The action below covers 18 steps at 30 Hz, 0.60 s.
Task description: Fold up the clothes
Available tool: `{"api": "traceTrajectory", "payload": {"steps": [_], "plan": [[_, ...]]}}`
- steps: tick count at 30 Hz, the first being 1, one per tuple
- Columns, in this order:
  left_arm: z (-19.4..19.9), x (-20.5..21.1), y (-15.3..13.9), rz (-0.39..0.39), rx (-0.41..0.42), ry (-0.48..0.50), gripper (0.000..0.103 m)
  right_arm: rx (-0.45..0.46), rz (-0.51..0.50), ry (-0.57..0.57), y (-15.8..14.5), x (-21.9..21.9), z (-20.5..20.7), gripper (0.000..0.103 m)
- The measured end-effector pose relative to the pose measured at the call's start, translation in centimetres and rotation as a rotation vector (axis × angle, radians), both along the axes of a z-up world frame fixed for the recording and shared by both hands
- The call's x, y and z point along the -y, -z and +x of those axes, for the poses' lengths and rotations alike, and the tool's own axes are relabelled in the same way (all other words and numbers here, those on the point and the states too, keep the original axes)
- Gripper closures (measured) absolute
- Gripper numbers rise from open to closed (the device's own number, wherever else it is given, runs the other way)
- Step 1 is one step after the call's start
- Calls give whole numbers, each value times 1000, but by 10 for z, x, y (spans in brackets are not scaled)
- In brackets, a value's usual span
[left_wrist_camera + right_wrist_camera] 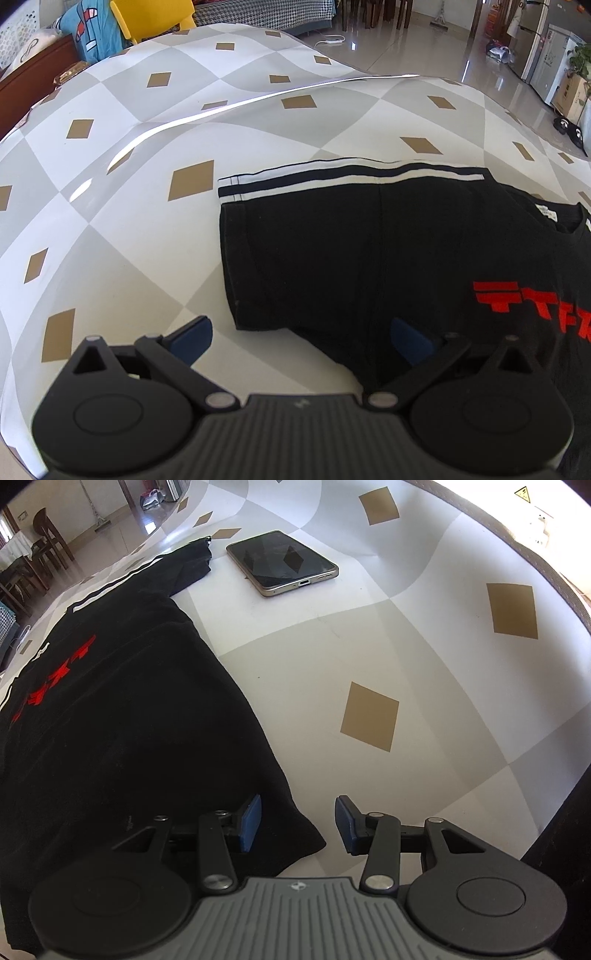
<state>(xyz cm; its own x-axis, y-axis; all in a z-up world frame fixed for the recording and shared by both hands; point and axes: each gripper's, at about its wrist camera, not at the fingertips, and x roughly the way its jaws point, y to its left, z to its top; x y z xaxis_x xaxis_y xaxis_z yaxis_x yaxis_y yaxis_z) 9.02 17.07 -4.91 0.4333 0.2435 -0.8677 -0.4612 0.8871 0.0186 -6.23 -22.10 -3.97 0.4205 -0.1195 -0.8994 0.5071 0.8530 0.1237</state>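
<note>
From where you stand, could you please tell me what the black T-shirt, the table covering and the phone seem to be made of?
Black T-shirt: soft matte knit, likely cotton; it drapes limply and shows lint.
Table covering: glossy wipe-clean sheet, probably vinyl or oilcloth; bright glare along its crease.
Phone: reflective glass face, satin metallic-looking frame, possibly metal.

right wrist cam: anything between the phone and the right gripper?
Only bare checkered tablecloth between the phone and the right gripper; the black shirt lies alongside, in the right wrist view.

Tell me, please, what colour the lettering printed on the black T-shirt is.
Red, on the black T-shirt; the lettering shows best in the left wrist view.
</note>
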Motion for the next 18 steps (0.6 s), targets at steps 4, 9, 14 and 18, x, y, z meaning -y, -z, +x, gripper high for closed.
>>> {"api": "traceTrajectory", "payload": {"steps": [4,9,14,18], "plan": [[0,4,7,19,6,13,0,-11,46,7,6,0,3,60],[1,6,7,35,26,27,0,-15,54,17,10,-2,5,58],[7,9,7,67,29,47,0,-2,13,-16,10,-9,4,58],[11,13,7,114,31,75,0,17,4,-68,9,-16,6,76]]}}
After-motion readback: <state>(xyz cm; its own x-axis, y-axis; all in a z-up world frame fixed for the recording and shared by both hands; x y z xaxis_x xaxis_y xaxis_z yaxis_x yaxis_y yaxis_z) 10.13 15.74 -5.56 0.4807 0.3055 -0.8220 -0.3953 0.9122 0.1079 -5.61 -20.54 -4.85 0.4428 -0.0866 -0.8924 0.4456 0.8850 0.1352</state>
